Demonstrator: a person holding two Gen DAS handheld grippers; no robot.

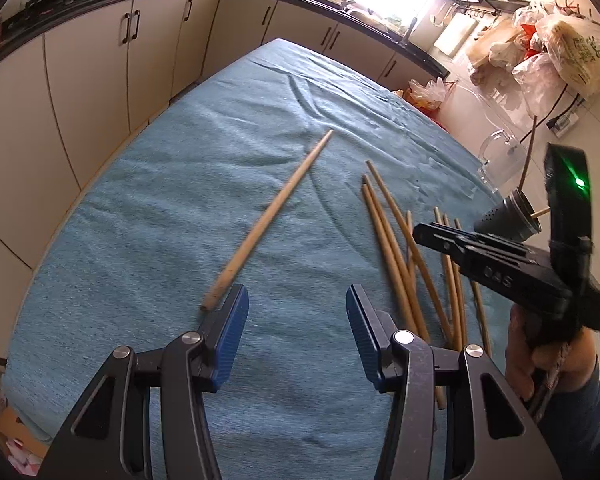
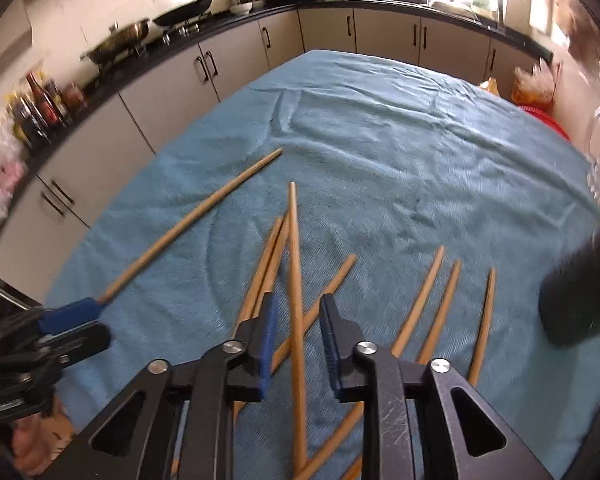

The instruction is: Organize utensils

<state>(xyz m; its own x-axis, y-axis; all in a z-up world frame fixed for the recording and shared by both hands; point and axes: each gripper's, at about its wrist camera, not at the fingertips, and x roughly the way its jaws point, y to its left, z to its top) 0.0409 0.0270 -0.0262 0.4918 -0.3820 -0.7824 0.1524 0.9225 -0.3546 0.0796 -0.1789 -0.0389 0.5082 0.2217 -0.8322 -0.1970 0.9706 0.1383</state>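
Several wooden chopsticks lie scattered on the blue cloth; one single chopstick lies apart to the left. My left gripper is open and empty, its left pad beside that chopstick's near end. My right gripper is open, its jaws on either side of one chopstick in the pile, not closed on it. A dark perforated utensil holder with one chopstick in it stands at the right. The left gripper's blue pad shows in the right wrist view.
A clear glass pitcher stands behind the holder at the table's right edge. Kitchen cabinets and a black counter with pans run along the far and left sides. Plastic bags hang on the right wall.
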